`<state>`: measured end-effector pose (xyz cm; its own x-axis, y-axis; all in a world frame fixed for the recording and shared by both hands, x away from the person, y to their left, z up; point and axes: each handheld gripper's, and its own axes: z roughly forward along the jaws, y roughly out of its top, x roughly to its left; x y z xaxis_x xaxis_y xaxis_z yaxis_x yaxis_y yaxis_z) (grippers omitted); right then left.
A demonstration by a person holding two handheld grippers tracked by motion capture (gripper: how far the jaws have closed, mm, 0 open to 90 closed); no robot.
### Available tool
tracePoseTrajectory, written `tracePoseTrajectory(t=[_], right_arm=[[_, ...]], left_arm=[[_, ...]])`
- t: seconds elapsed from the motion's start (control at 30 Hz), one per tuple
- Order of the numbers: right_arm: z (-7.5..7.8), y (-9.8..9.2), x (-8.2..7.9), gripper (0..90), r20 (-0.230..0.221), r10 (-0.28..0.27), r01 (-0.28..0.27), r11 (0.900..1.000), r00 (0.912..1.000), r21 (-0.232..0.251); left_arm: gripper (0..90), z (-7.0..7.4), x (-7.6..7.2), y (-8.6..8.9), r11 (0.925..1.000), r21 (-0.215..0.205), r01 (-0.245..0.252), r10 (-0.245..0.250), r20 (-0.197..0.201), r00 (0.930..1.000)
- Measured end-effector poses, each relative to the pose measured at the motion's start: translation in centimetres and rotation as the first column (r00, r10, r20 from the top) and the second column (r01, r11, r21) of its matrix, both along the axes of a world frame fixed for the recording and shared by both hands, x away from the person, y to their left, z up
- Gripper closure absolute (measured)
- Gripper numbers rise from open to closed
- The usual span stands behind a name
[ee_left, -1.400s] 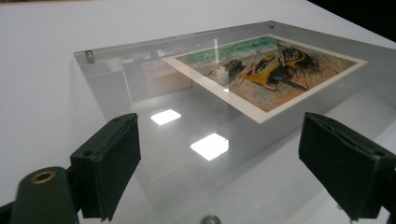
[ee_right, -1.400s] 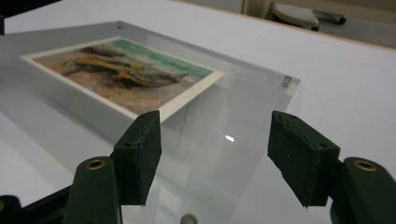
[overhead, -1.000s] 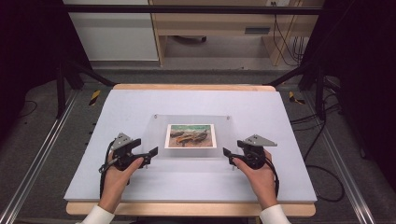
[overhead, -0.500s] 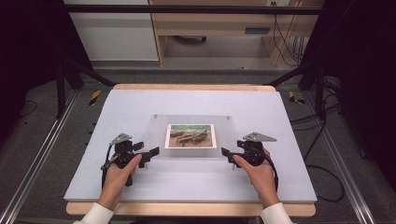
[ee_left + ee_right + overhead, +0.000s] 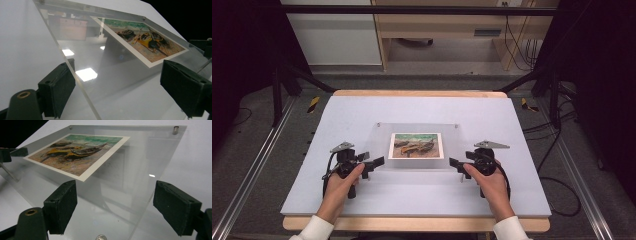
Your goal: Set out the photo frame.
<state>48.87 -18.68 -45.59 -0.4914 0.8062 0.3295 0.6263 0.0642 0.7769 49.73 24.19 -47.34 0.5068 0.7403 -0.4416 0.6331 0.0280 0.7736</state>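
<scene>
Clear acrylic frame between two spread claws

The clear rectangular acrylic panel [image 5: 417, 146] holding a painted boat print [image 5: 416, 145] lies flat mid-table [image 5: 362, 110]. At its 8 o'clock corner the left claw [image 5: 373, 163] stands spread, pads off the edge; at 4 o'clock the right claw [image 5: 457, 165] has just been opening, gaping astride the corner.
</scene>
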Motion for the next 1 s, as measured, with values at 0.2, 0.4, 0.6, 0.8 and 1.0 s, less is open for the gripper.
tracePoseTrajectory(t=[0.2,0.4,0.6,0.8,1.0], right_arm=[[-0.14,-0.23,0.22,18.8,-0.034,0.002,-0.001,1.0,0.9994,0.03],[-0.27,-0.17,0.55,15.6,-0.079,-0.002,0.006,0.999,0.9969,0.052],[-0.42,-0.3,0.84,15.3,-0.101,0.002,0.005,0.998,0.9949,0.07],[-0.43,-0.02,0.91,16.3,-0.117,-0.014,0.023,0.997,0.993,0.077],[-0.37,-0.34,0.88,20.1,-0.117,-0.008,0.017,0.997,0.9931,0.08]], left_arm=[[12.3,0.0,0.14,0.08,1.0,0.001,0.007,-0.007,-0.002,1.0],[12.6,0.1,0.24,0.11,0.9999,0.006,0.013,-0.013,-0.009,0.9999],[12.8,-0.02,0.63,0.1,0.9999,0.004,0.01,-0.01,-0.009,0.9999],[13.2,-0.04,0.66,0.21,0.9999,0.0,0.016,-0.016,-0.009,0.9998],[20.8,0.01,0.72,0.85,0.9996,-0.02,0.02,-0.02,-0.025,0.9995]])
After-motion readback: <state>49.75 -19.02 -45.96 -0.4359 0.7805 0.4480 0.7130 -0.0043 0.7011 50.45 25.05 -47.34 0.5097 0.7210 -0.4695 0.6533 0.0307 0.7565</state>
